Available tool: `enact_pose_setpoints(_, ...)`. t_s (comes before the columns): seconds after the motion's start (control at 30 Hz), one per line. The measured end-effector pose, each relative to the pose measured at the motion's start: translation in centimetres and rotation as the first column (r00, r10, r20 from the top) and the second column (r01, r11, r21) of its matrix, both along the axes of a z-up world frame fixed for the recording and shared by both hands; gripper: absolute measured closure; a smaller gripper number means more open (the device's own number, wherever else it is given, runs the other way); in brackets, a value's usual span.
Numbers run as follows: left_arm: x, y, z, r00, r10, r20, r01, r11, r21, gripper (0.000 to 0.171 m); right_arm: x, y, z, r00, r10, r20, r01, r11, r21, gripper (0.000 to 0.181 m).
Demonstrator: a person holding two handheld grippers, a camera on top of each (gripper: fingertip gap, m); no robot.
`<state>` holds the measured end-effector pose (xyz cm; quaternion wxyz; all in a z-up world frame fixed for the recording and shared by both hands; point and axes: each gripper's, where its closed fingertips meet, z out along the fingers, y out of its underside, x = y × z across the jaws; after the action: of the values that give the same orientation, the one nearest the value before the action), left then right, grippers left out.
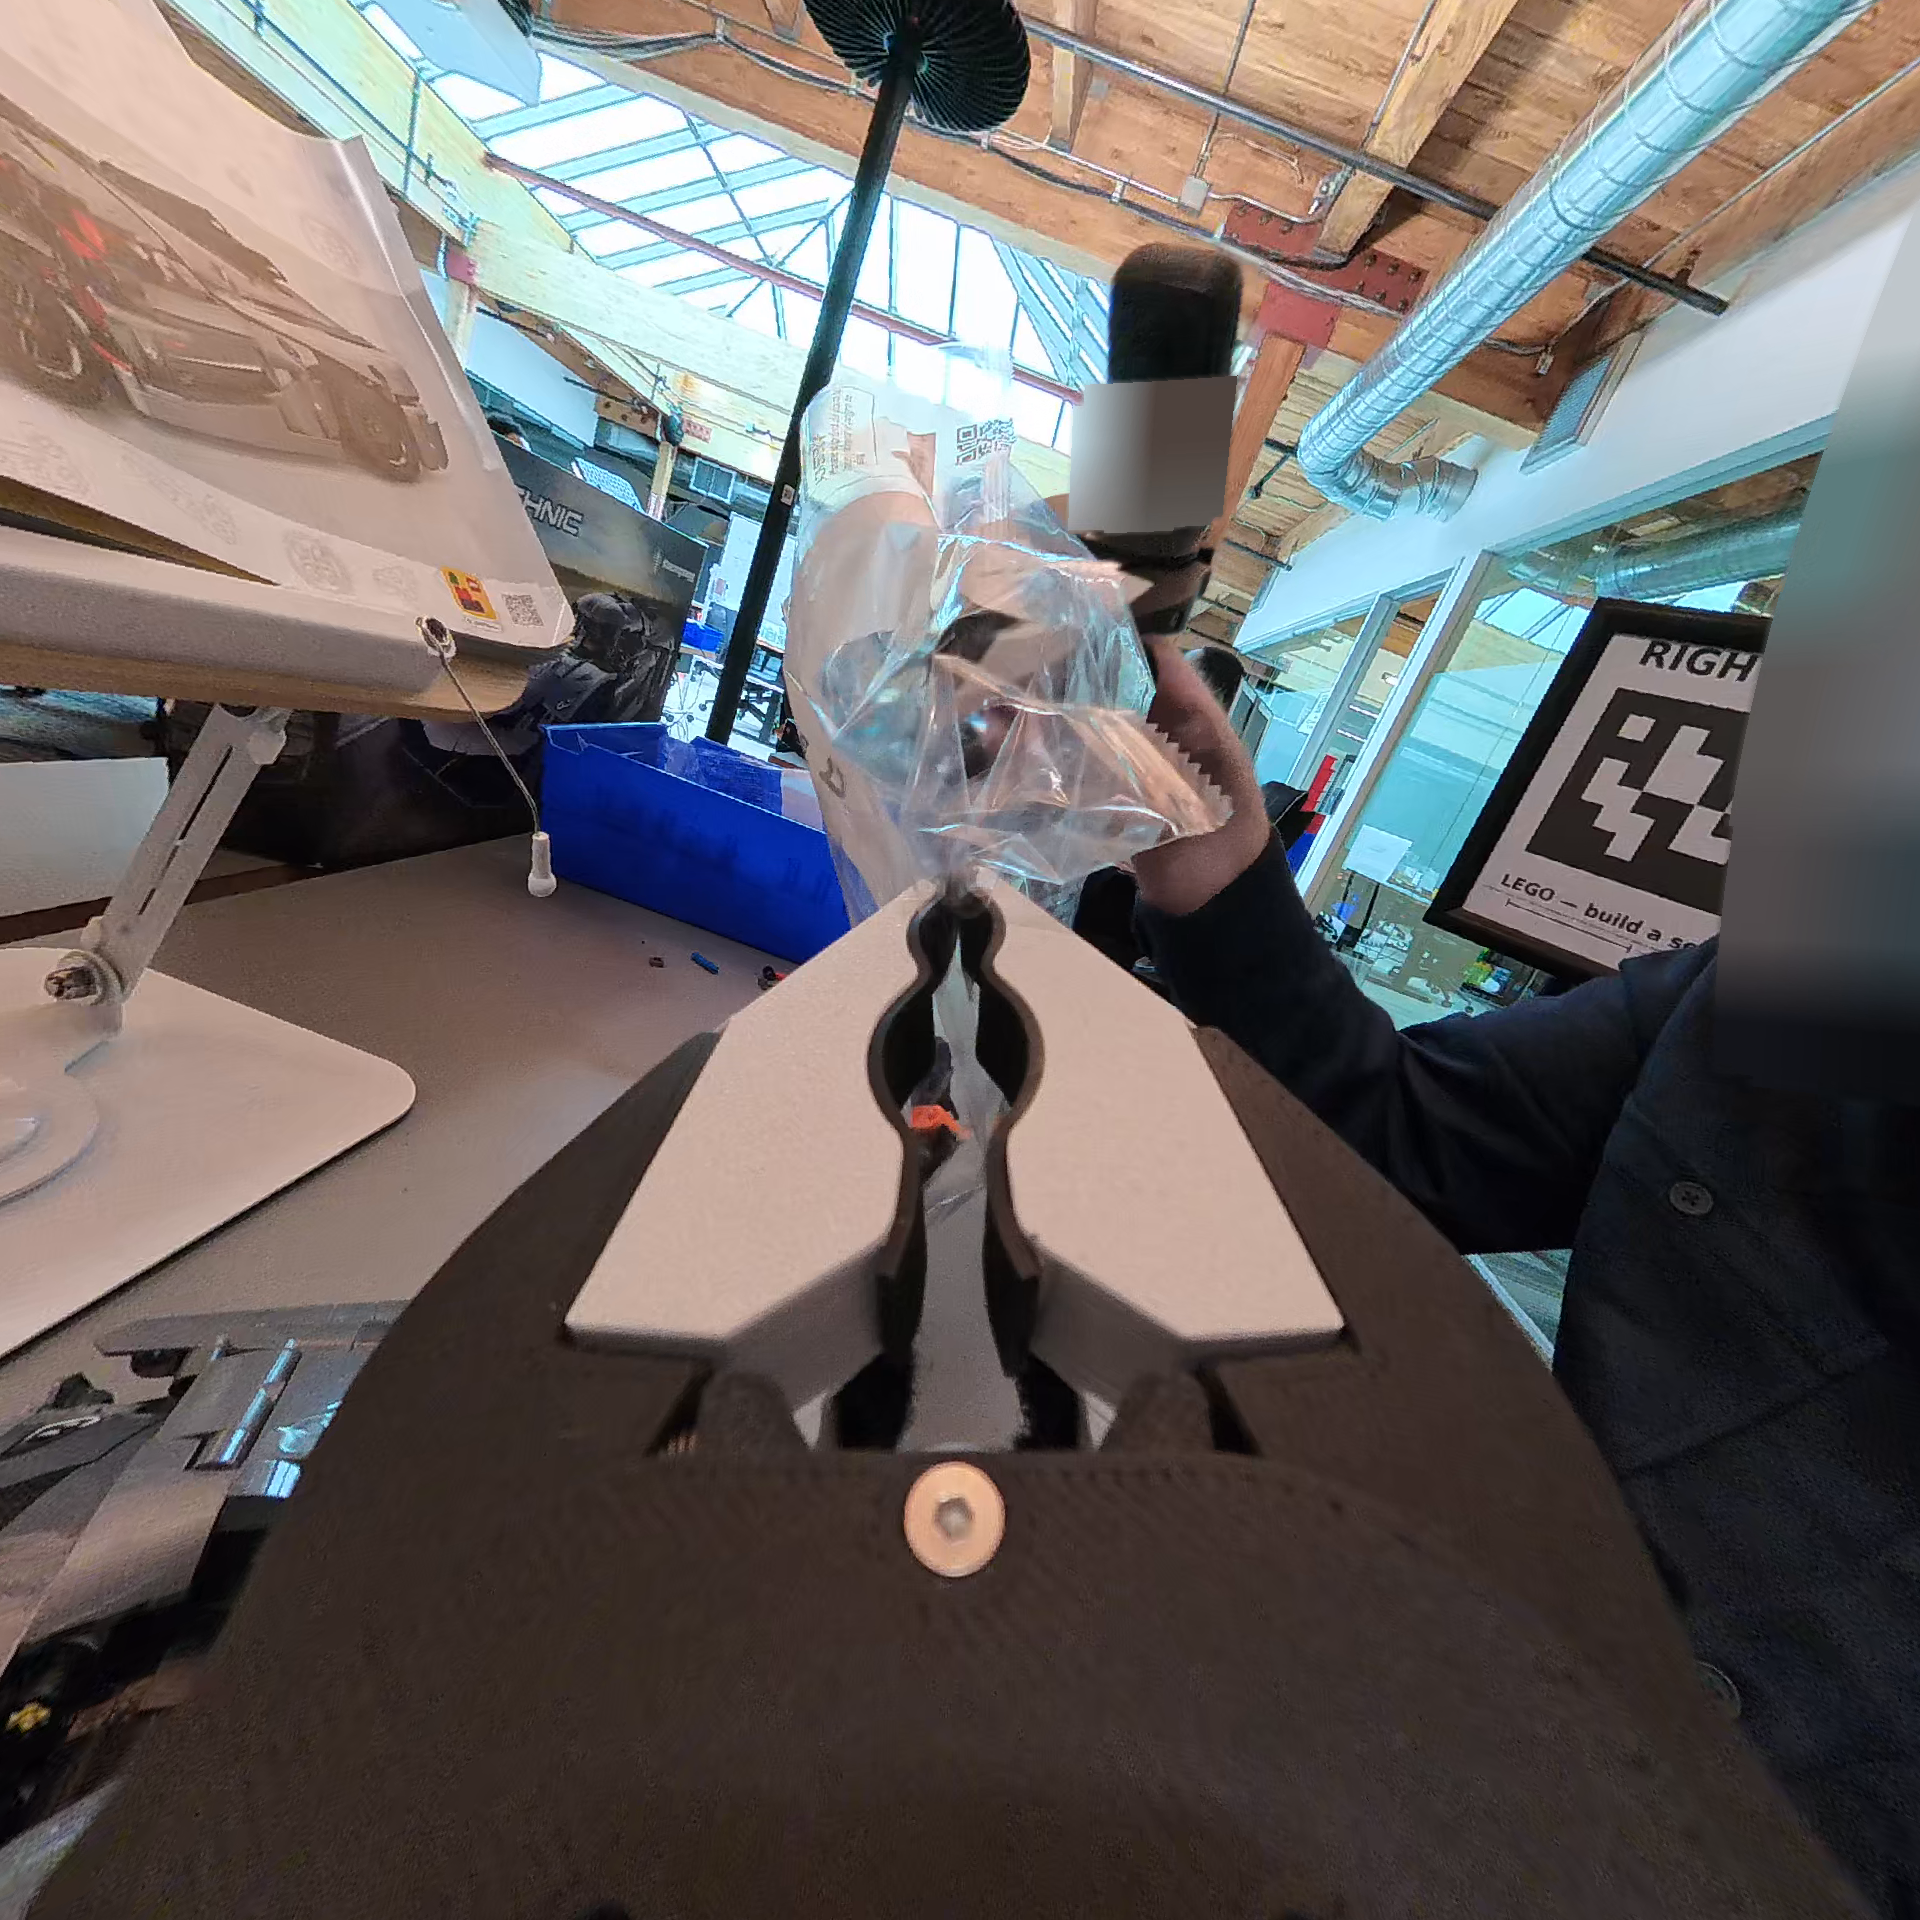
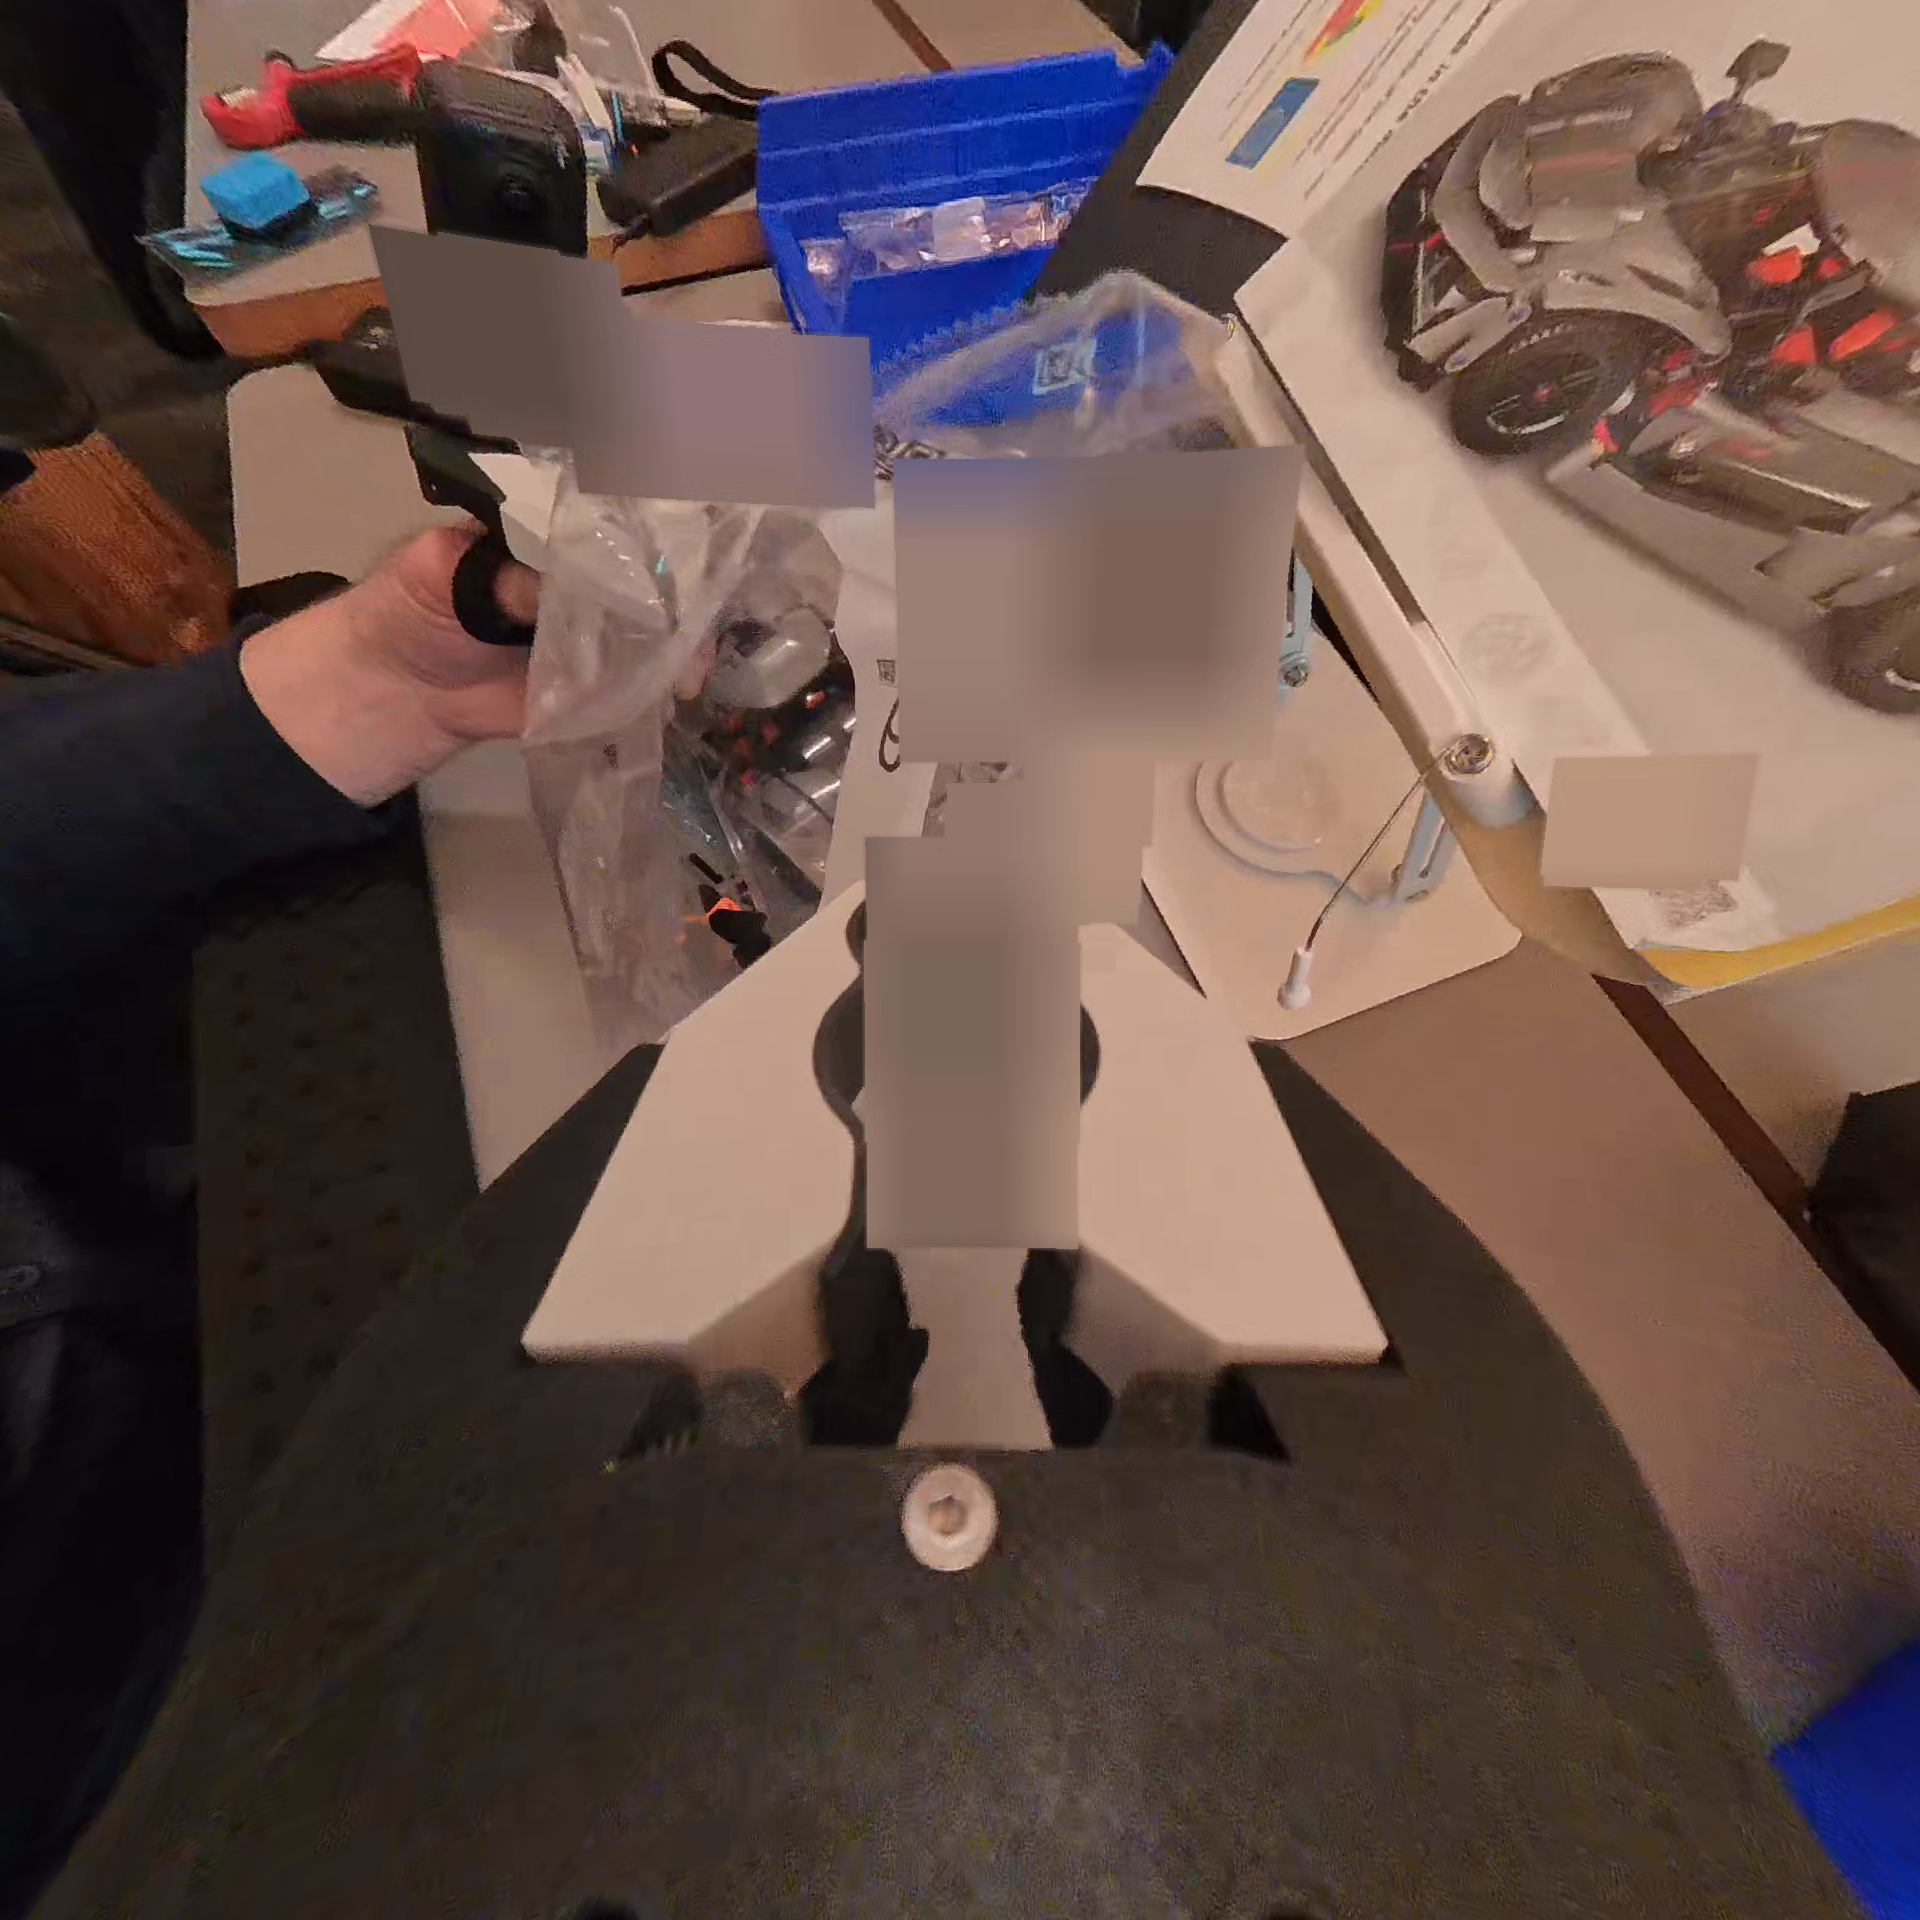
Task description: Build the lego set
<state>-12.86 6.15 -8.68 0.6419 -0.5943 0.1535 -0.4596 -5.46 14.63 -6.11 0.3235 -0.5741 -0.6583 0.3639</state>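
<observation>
Between the pale fingers of the left gripper (image 1: 951, 904) a clear plastic bag (image 1: 966, 665) is pinched at its gathered neck and held up over the grey surface (image 1: 499, 997); small dark and orange lego pieces (image 2: 743, 727) are seen inside it, too blurred to be sorted. Much of the right gripper (image 2: 971, 935) is covered by mosaic patches, so it cannot be told whether it is clenched or released. A hand (image 1: 1195, 790) in a dark sleeve is partly hidden behind the bag. An instruction booklet (image 2: 1621, 312) picturing a grey and red vehicle is propped on a white stand (image 1: 208, 1091), cut off by the frame edge. Printed codes and small writing are carried by the bag and booklet. A blue bin (image 1: 696, 831) is set behind, with a framed marker sign (image 1: 1621, 790) at the right.
</observation>
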Motion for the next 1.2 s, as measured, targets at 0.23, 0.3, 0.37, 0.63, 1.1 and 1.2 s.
enact_pose_setpoints(0.23,-0.3,0.0,0.2,1.0,0.008,0.007,-0.008,1.0,0.005,0.171,4.1,6.2,-2.8,0.975,-0.221,0.035,0.221,0.975,0.006,0.159)
enact_pose_setpoints(0.3,-0.4,-0.1,0.2,1.0,0.011,0.01,-0.011,1.0,0.007,0.171,4.8,7.6,-7.8,0.955,-0.231,0.184,0.24,0.97,-0.026,0.152)
enact_pose_setpoints(0.37,-0.5,-0.1,0.3,1.0,0.014,0.011,-0.014,1.0,0.007,0.171,4.7,8.7,-12.8,0.928,-0.228,0.294,0.244,0.969,-0.02,0.149)
enact_pose_setpoints(0.63,-0.7,-0.1,0.3,1.0,0.022,0.014,-0.022,1.0,0.008,0.171,4.1,9.0,-20.8,0.819,-0.203,0.537,0.212,0.976,0.047,0.154)
enact_pose_setpoints(1.1,-0.6,-0.2,0.4,1.0,0.015,0.017,-0.015,1.0,0.014,0.171,4.2,9.3,-15.1,0.898,-0.238,0.371,0.258,0.966,-0.003,0.161)
enact_pose_setpoints(1.2,-0.4,-0.1,0.3,1.0,0.008,0.013,-0.008,1.0,0.007,0.171,3.5,7.7,-5.6,0.976,-0.204,0.072,0.206,0.978,-0.026,0.161)
